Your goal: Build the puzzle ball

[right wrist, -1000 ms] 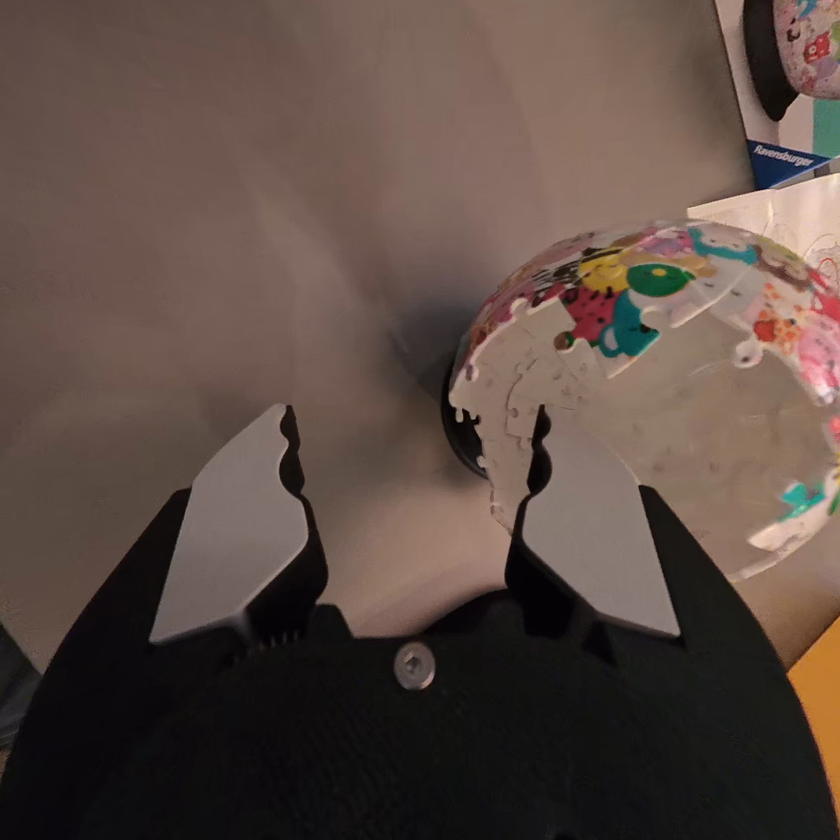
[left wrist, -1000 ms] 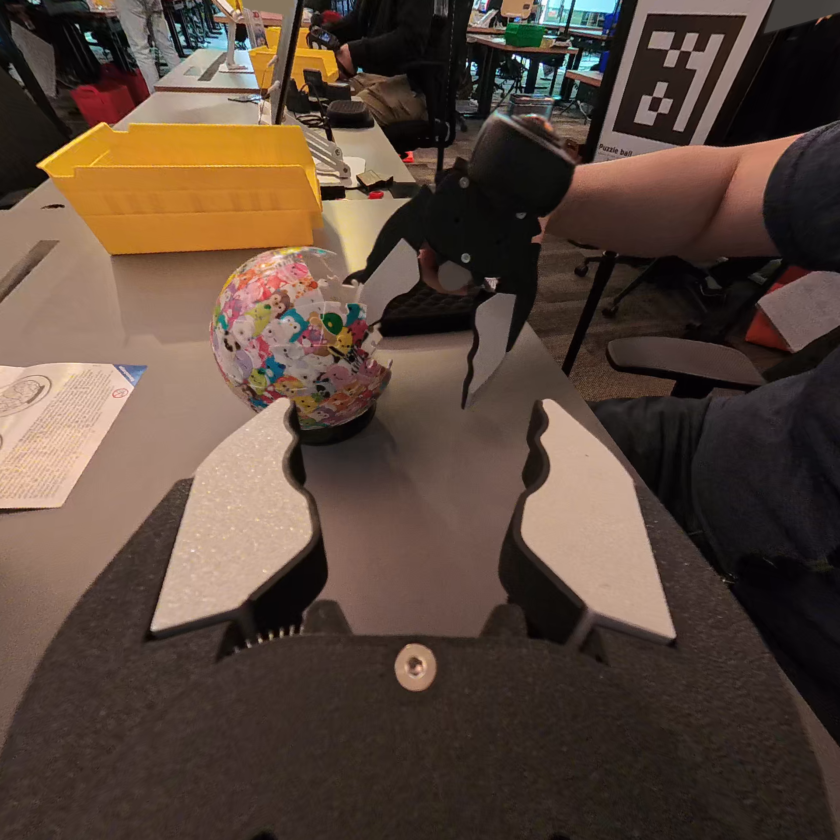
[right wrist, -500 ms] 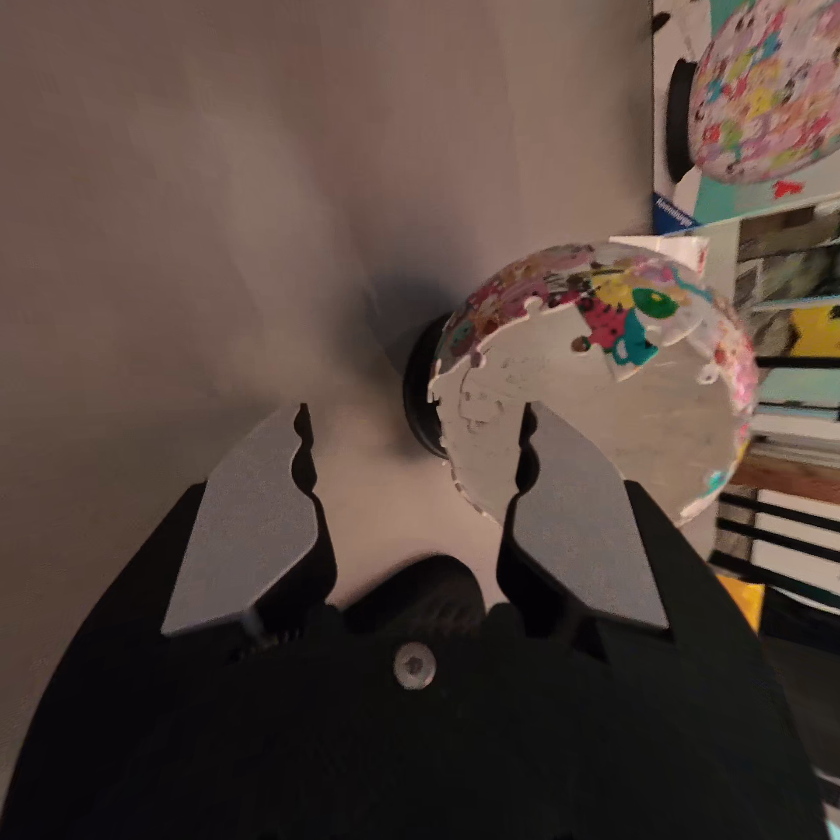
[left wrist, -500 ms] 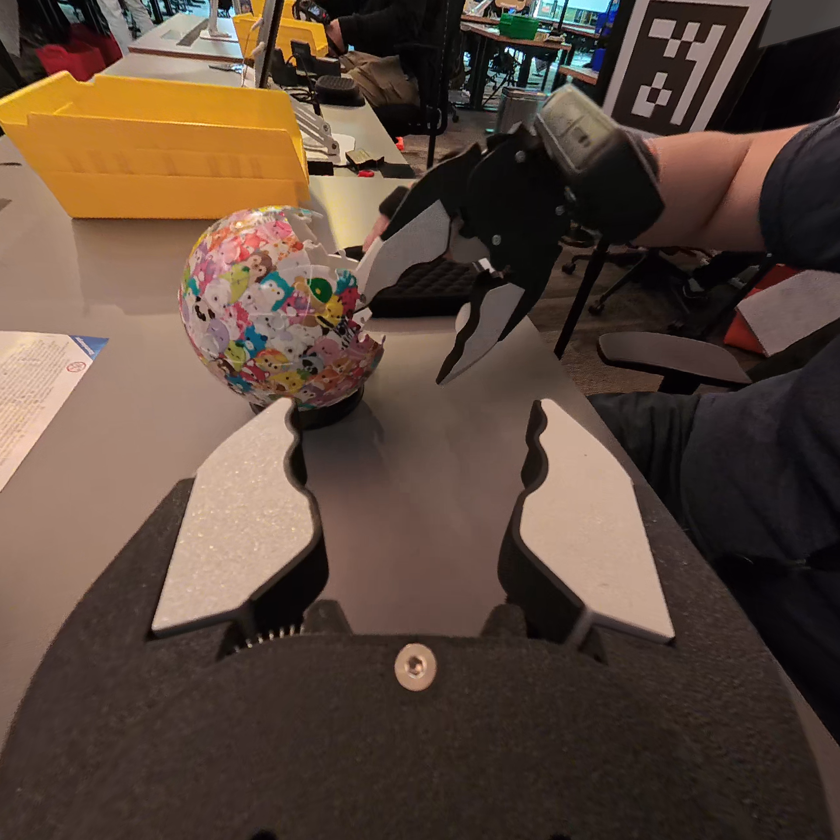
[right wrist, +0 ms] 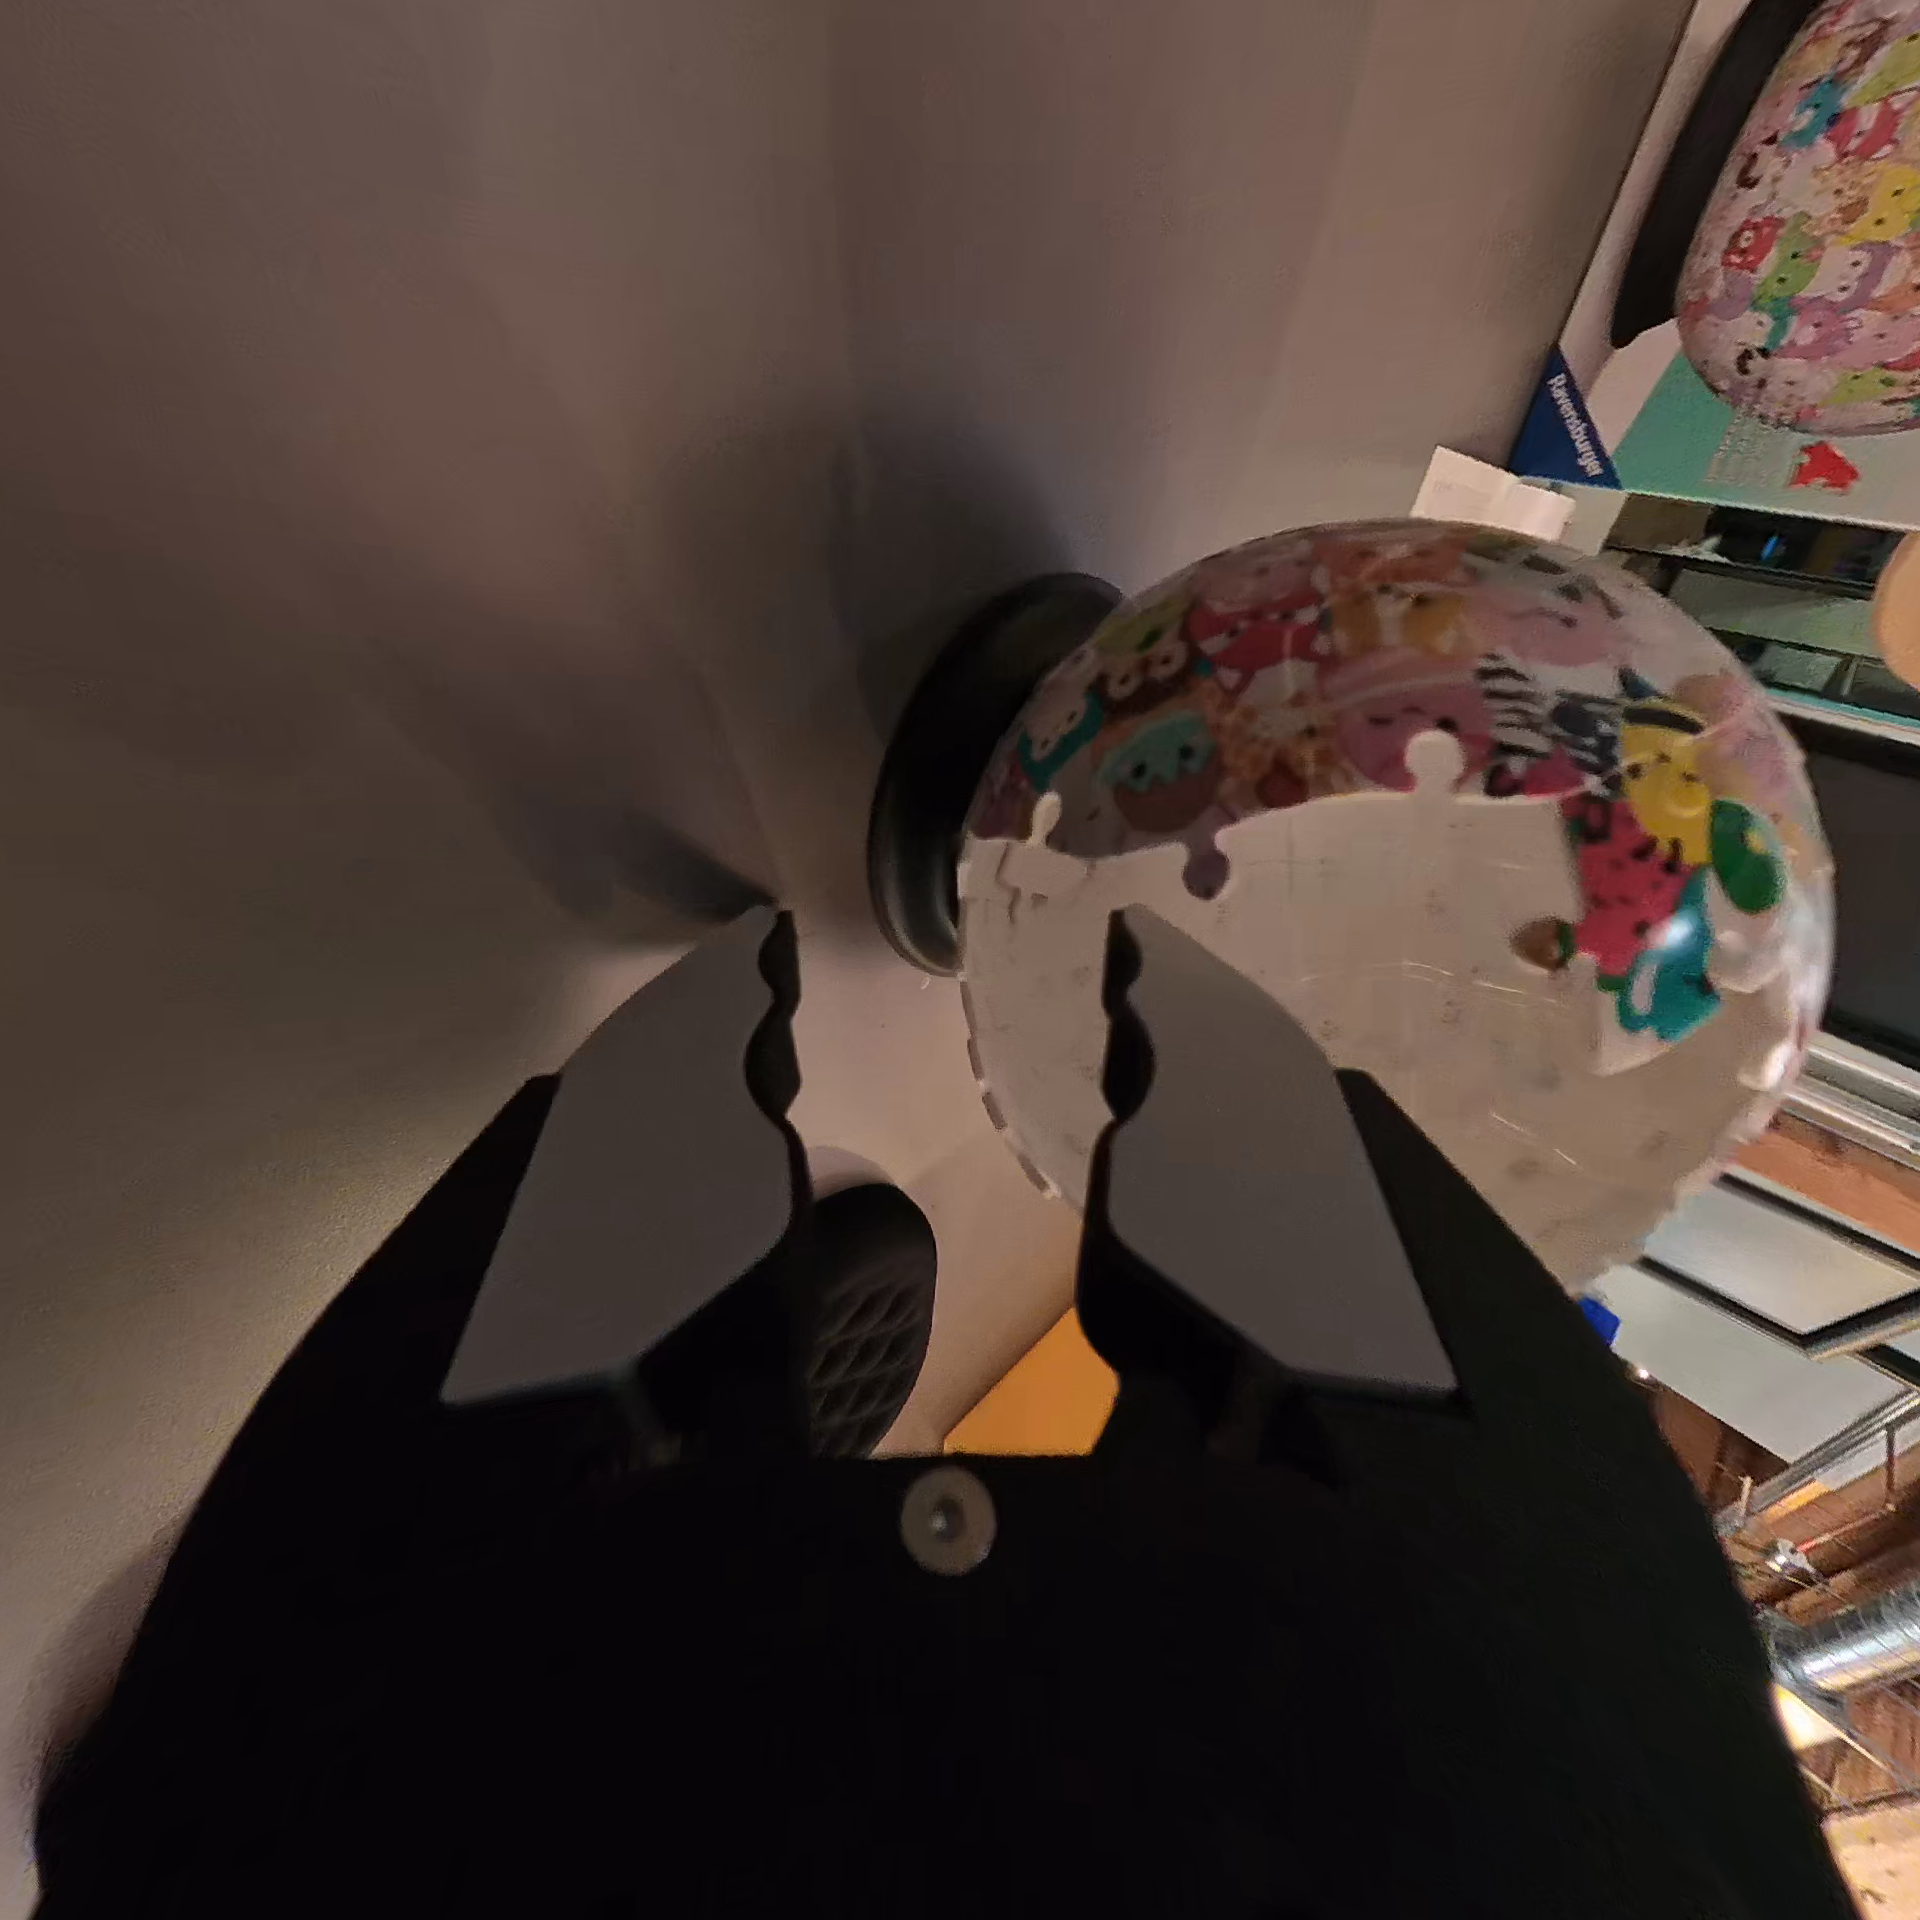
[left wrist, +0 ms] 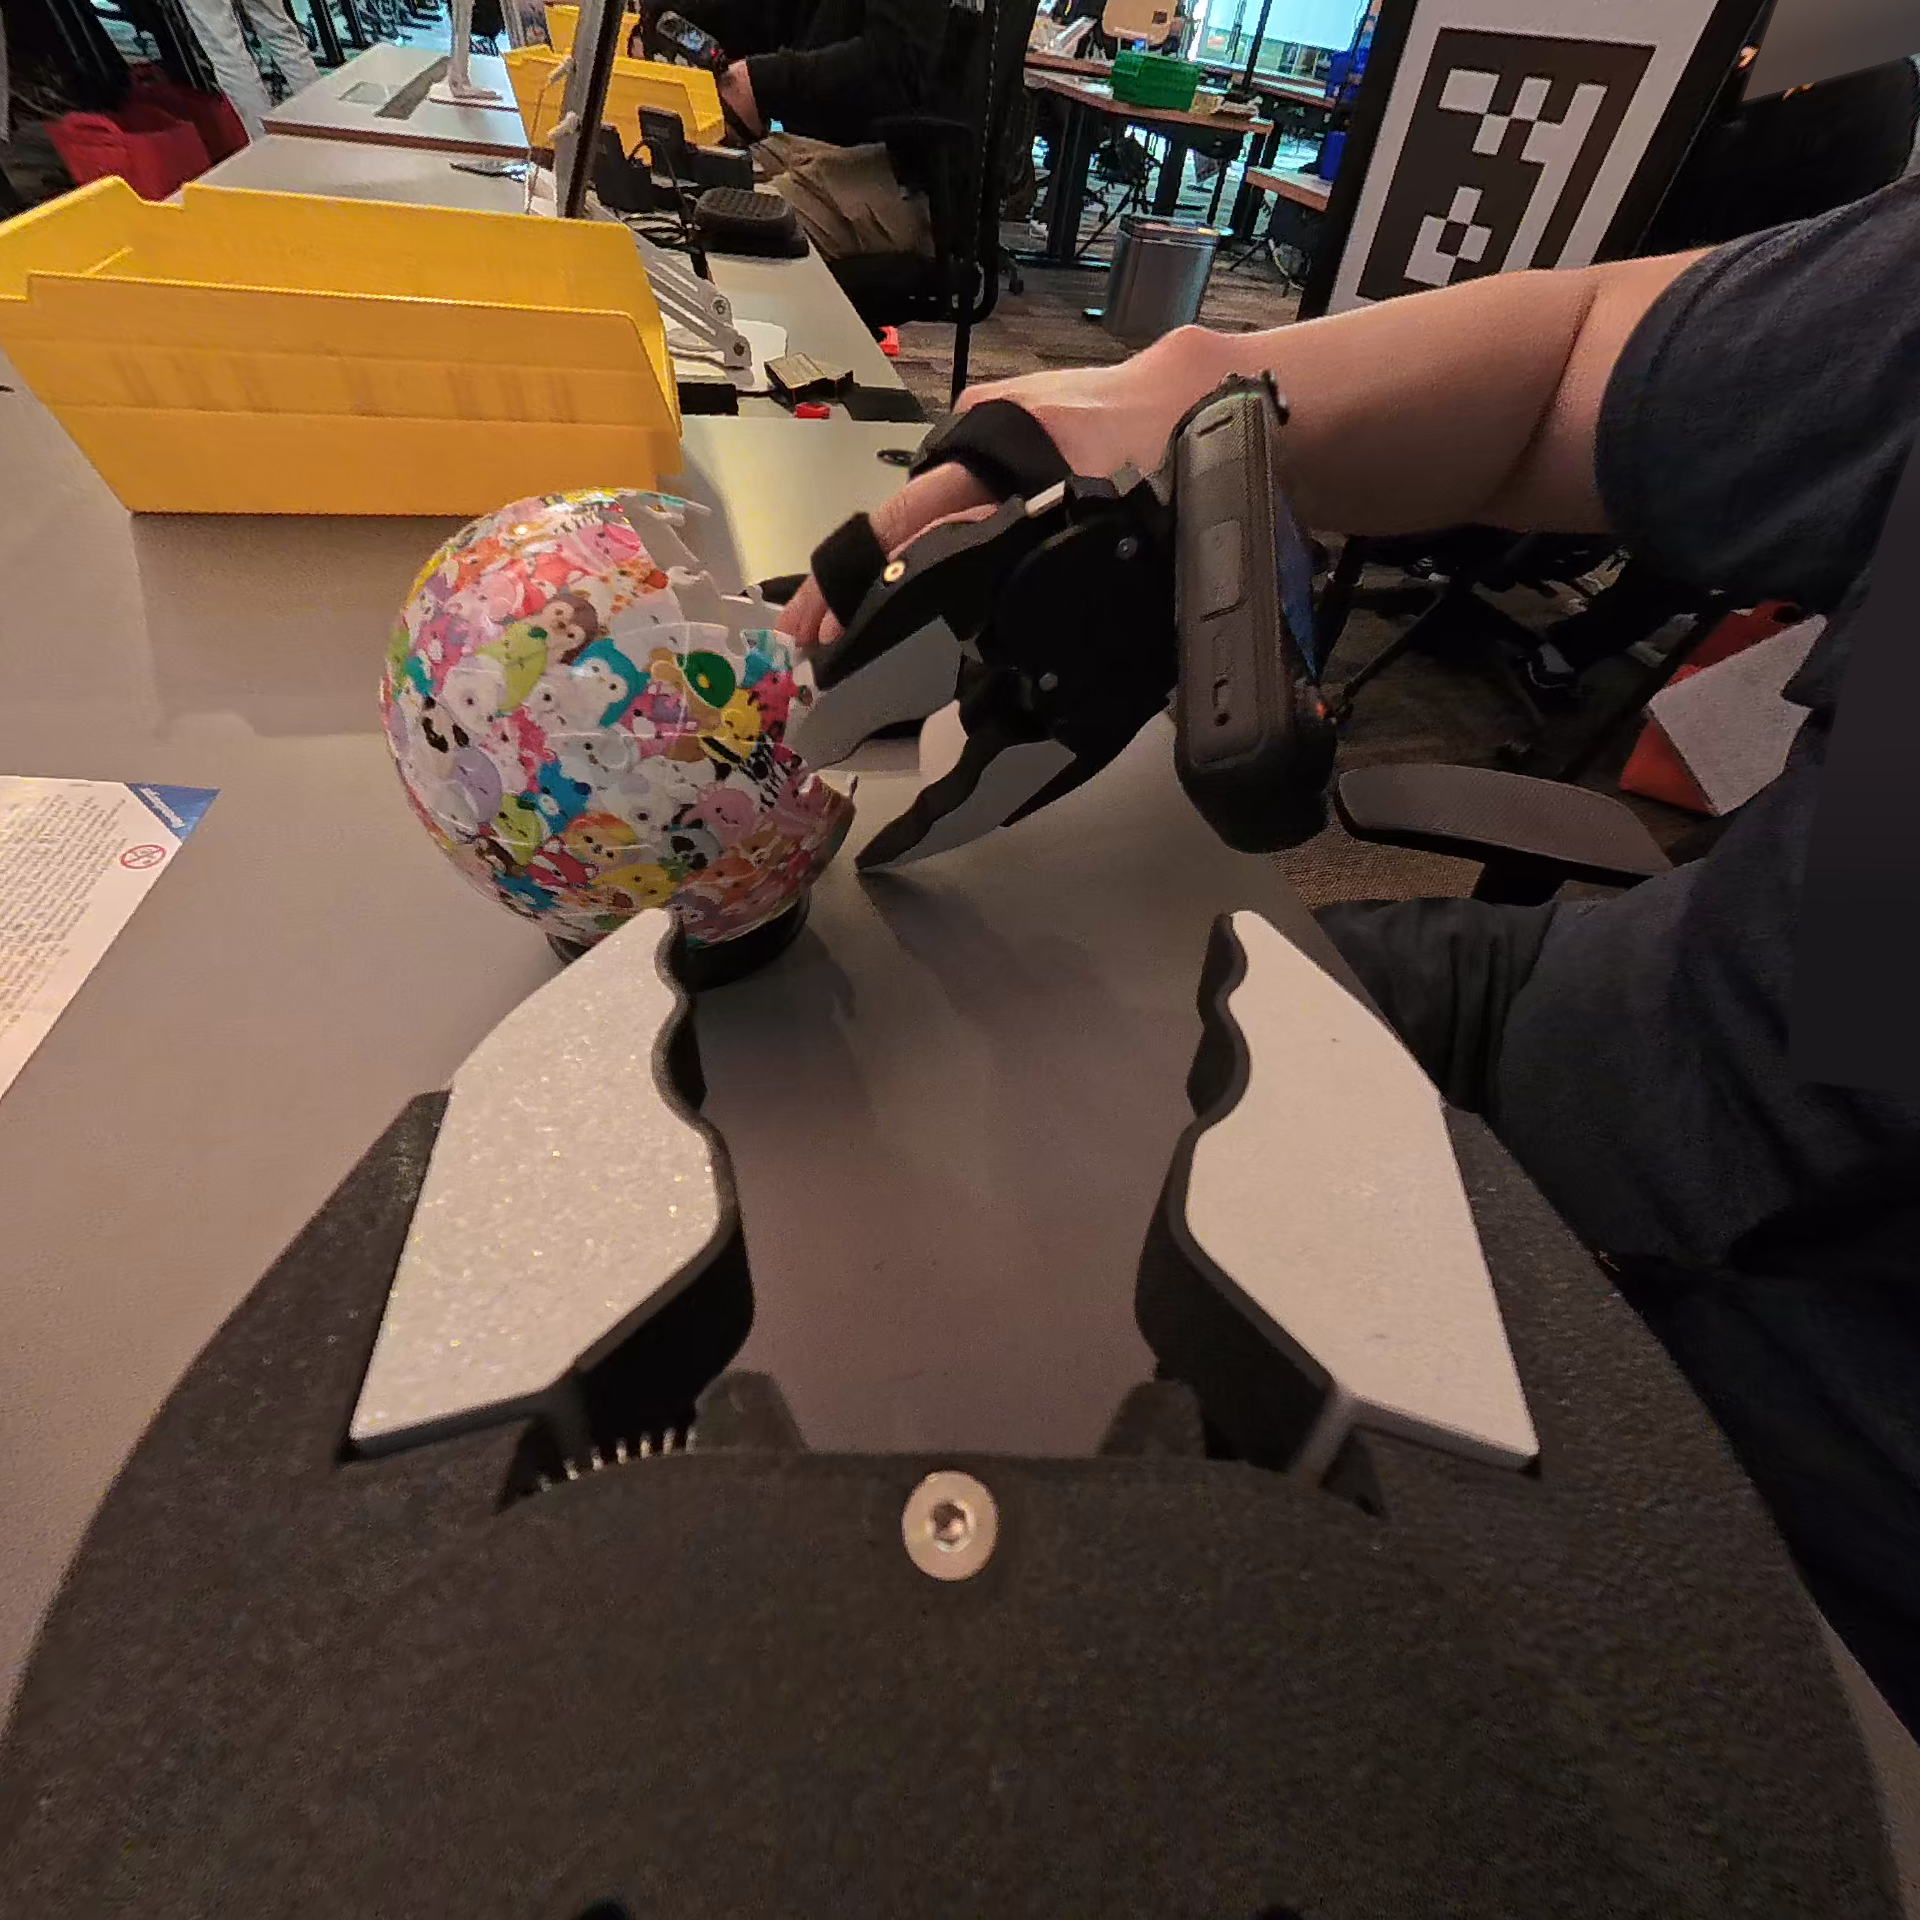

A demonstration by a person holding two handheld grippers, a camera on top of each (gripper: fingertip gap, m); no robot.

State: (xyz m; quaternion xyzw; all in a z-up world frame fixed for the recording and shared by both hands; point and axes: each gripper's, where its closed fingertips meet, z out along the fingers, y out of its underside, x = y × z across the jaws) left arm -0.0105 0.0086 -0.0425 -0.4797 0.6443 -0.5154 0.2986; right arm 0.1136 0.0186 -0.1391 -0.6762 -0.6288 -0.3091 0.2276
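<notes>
— Ball first: where did we have it?

— We had the puzzle ball [left wrist: 597,717] sitting on its small black stand [left wrist: 743,951] on the grey table [left wrist: 260,1018], unfinished. Its printed pieces covered the side towards the paper sheet [left wrist: 73,894], and a ragged gap lay open on the side towards our right gripper [left wrist: 836,800].

— How did that gripper stand?

— We held it with its fingers spread, clamping nothing. One finger lay against the jagged edge of the gap; the other pointed down at the table just beside the stand. From its own camera we looked into the hollow white inside of the ball [right wrist: 1351,987], with the right gripper [right wrist: 945,925] framing the lower rim of the shell.

— And the left one?

— Our left gripper [left wrist: 940,935] hung low over the table on the near side of the ball, parted wide and empty. Its left fingertip [left wrist: 655,935] sat in front of the stand; whether it touched we could not tell.

— Anything else around?

— We saw a yellow bin [left wrist: 343,353] behind the ball, and the puzzle box [right wrist: 1766,270] at the edge of the right camera's view.
</notes>
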